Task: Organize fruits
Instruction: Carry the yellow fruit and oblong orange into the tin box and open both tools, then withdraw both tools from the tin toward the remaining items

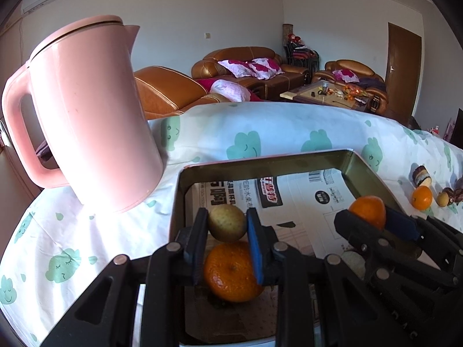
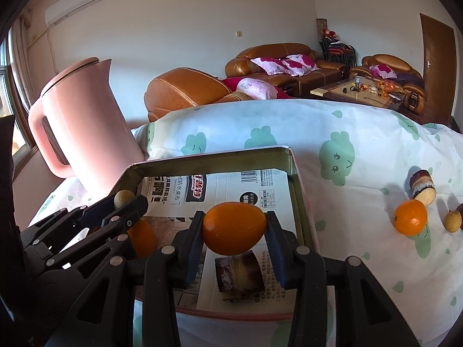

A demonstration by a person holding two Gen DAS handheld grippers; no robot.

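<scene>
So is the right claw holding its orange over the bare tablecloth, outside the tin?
No: in the right wrist view the right claw grips the orange above the paper-lined tin, inside its rim.

right hand-held gripper (image 2: 235,232) clamps an orange (image 2: 234,228) above the paper-lined tin tray (image 2: 208,160).

Both wrist views look down closely, sharing the tin tray (image 1: 364,170)

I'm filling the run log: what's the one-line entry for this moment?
left claw: shut on small yellowish fruit | right claw: shut on orange | both over tin tray
</scene>
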